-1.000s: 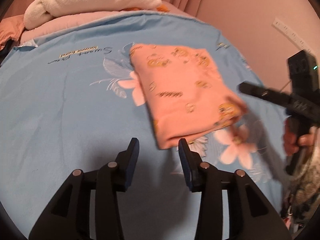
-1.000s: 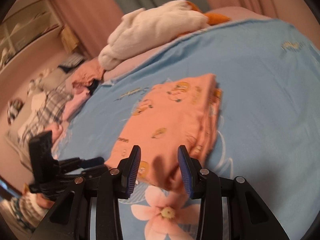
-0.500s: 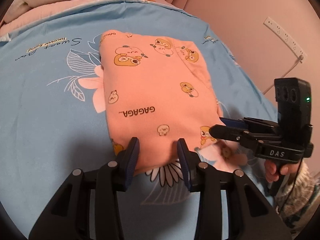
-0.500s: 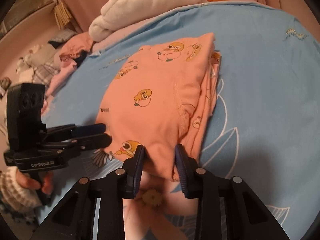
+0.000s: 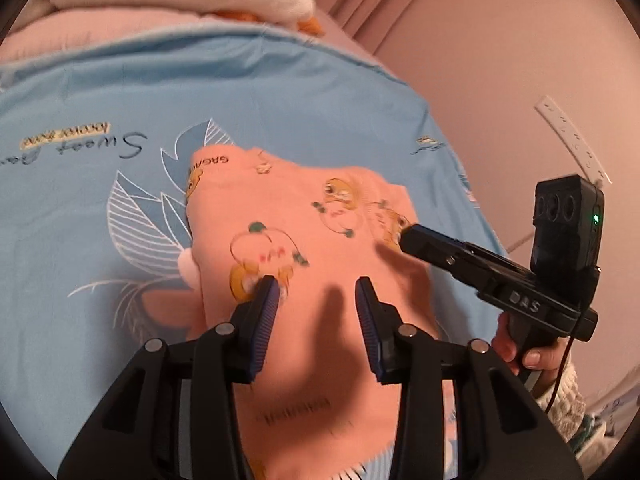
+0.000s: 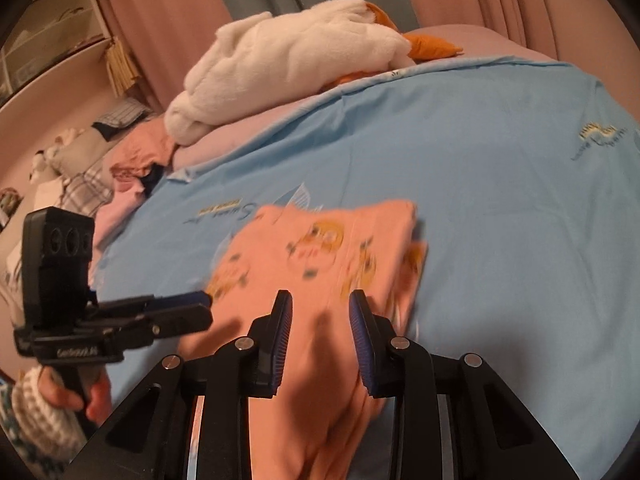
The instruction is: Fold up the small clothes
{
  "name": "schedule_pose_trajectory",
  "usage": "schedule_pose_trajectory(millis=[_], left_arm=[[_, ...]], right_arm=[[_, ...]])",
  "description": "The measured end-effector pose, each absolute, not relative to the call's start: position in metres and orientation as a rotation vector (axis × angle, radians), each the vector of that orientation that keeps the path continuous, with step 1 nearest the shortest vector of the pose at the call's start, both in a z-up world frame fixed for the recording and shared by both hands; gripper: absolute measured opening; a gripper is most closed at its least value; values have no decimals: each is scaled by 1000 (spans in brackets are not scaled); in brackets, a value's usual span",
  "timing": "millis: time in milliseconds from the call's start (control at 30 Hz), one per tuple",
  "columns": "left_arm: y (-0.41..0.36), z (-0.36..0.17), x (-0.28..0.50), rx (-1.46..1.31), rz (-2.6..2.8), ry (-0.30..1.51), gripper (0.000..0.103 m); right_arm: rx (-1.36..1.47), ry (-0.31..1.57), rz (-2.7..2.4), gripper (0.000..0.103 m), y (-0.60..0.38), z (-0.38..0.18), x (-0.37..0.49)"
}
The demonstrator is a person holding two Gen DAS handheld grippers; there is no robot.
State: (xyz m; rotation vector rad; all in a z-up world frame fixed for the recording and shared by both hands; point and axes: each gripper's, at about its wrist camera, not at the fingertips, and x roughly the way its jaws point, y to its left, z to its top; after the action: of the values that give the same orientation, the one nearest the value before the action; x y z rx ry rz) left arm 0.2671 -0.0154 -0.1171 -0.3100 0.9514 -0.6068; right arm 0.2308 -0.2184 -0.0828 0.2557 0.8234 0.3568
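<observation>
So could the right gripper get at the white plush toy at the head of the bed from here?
Probably yes: the right gripper has only open blue sheet ahead before the white plush toy, though peach garment fabric lies between its fingers.

Your peach garment [image 5: 328,248], printed with yellow cartoon animals, lies folded on the blue sheet [image 5: 280,92], far edge toward twelve o'clock.

The folded garment [image 5: 320,240] lies on the bed sheet [image 5: 100,140], under both grippers (left [image 5: 316,292], right [image 5: 404,236] beside it); behind it, a plush toy [image 6: 288,52] lies at the sheet's far edge.
</observation>
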Motion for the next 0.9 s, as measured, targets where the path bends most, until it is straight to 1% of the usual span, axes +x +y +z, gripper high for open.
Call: schedule_pose_trajectory(millis=[100, 167, 300, 500, 600, 667, 733, 800, 833, 867, 900], left_arm=[[-14, -131, 281, -348, -608, 1012, 32], [-8, -131, 286, -385, -614, 1015, 30], [-1, -120, 277, -370, -604, 1000, 30], [4, -111, 234, -277, -630, 951, 32], [-2, -124, 225, -226, -627, 975, 32], [-2, -127, 222, -227, -627, 974, 32], [0, -125, 223, -246, -623, 981, 33], [7, -124, 219, -276, -619, 990, 36], [13, -124, 212, -292, -619, 994, 42], [16, -124, 208, -296, -616, 993, 50], [20, -122, 202, -297, -607, 988, 54]], right_arm=[[310, 898, 322, 31, -223, -106, 253], [350, 918, 307, 21, -229, -119, 260], [376, 899, 316, 21, -232, -107, 249], [230, 838, 428, 21, -209, -82, 194], [126, 856, 459, 21, -193, -89, 172], [25, 897, 418, 21, -179, -105, 168], [26, 888, 398, 21, -179, -104, 164], [51, 895, 396, 24, -182, -98, 161], [80, 898, 403, 26, -185, -94, 158], [112, 896, 409, 30, -189, -92, 157], [157, 891, 418, 38, -196, -89, 152]])
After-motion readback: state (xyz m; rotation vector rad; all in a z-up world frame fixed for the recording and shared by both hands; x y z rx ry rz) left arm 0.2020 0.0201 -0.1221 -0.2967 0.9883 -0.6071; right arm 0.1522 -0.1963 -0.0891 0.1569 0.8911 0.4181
